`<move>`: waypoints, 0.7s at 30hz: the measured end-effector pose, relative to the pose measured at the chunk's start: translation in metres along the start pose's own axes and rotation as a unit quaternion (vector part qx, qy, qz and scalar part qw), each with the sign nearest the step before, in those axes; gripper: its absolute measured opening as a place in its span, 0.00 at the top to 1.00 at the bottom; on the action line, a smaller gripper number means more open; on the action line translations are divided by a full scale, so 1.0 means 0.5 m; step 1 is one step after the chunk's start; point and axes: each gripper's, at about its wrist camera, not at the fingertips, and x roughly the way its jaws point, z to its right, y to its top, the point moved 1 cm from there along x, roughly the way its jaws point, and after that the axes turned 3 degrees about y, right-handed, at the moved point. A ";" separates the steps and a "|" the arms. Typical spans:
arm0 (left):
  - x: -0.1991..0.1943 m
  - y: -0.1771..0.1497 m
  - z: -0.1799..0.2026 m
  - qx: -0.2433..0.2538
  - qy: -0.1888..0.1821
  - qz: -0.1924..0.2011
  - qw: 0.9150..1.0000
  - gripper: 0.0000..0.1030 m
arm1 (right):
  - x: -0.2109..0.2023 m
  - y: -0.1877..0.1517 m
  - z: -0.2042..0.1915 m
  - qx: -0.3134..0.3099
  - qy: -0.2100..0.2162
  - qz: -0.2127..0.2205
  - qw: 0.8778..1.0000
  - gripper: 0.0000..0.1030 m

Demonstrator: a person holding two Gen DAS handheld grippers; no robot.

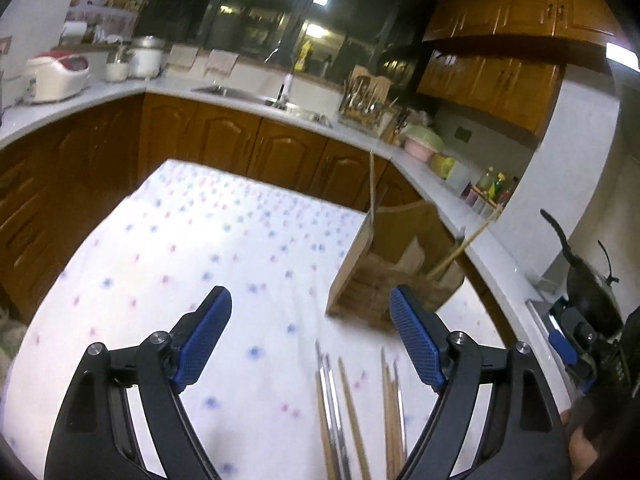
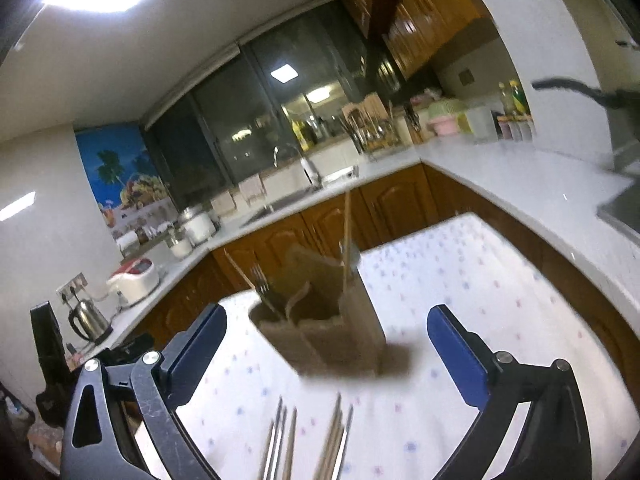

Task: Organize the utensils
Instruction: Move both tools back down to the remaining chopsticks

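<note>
Both the left gripper (image 1: 310,312) and right gripper (image 2: 326,330) gape wide, empty. The slatted wooden utensil holder (image 2: 328,332) stands on the dotted white tablecloth (image 1: 200,240), loose chopsticks (image 1: 352,412) at six o'clock.

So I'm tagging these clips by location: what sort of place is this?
A home kitchen, most likely: a sink set in a white countertop, wooden cabinets above and below, and a rice cooker beside the window.

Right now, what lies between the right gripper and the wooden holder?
Only bare dotted cloth lies between the open right gripper and the holder, as the right wrist view shows. Loose chopsticks lie nearer the camera.
</note>
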 end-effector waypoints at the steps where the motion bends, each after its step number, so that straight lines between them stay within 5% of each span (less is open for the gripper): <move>1: -0.002 -0.013 -0.006 -0.002 0.004 -0.006 1.000 0.19 | -0.003 -0.009 0.002 0.003 -0.001 -0.004 1.000 0.02; 11: -0.007 -0.107 -0.062 -0.022 0.035 -0.048 0.998 0.19 | -0.001 -0.116 -0.009 -0.029 -0.025 -0.069 0.997 0.04; 16: 0.002 -0.137 -0.090 -0.029 0.052 -0.075 0.995 0.19 | 0.070 -0.209 -0.031 -0.057 -0.034 -0.164 0.984 0.49; 21: 0.004 -0.145 -0.096 -0.027 0.058 -0.086 0.994 0.19 | 0.151 -0.286 -0.059 -0.100 -0.048 -0.245 0.963 0.72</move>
